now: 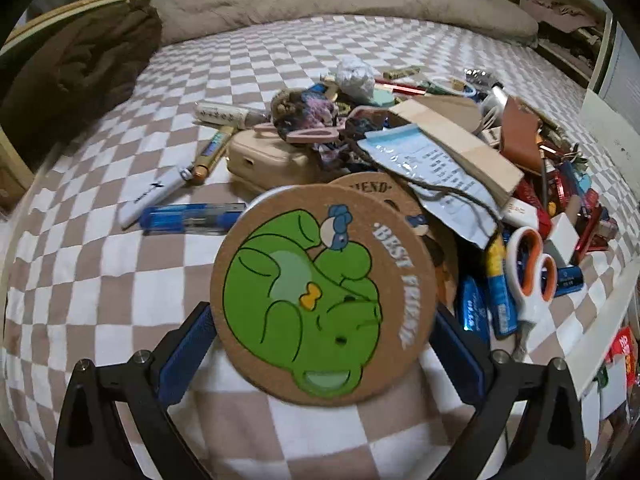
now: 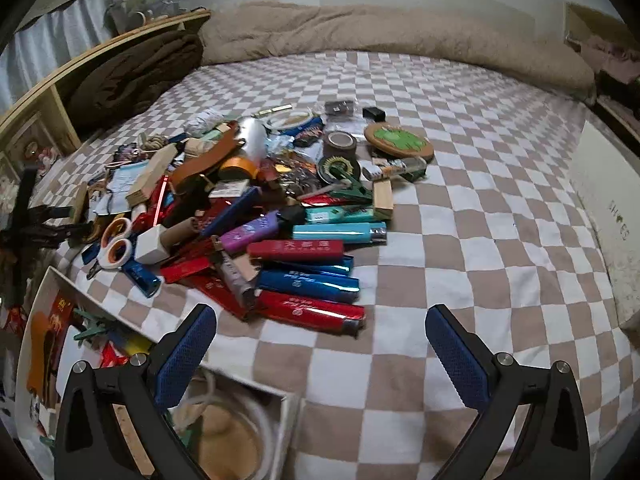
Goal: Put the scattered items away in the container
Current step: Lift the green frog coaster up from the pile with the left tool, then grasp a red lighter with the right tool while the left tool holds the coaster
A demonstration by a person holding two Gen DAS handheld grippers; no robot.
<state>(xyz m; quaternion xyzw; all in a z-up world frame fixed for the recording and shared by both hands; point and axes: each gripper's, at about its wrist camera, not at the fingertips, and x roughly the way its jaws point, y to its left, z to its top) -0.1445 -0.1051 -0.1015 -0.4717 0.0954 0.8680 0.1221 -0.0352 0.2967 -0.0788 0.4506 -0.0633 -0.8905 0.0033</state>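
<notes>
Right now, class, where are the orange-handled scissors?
In the left wrist view the scissors lie right of centre at the pile's near edge, on blue lighters, right of the cork coaster.

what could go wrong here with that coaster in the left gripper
1. The cork coaster fills the whole width of the left gripper and sits tilted. Whether the pads press on it is unclear, so it may slip onto the bed.
2. It leans over a second coaster beside the scissors, so moving it may drag the pile.
</notes>
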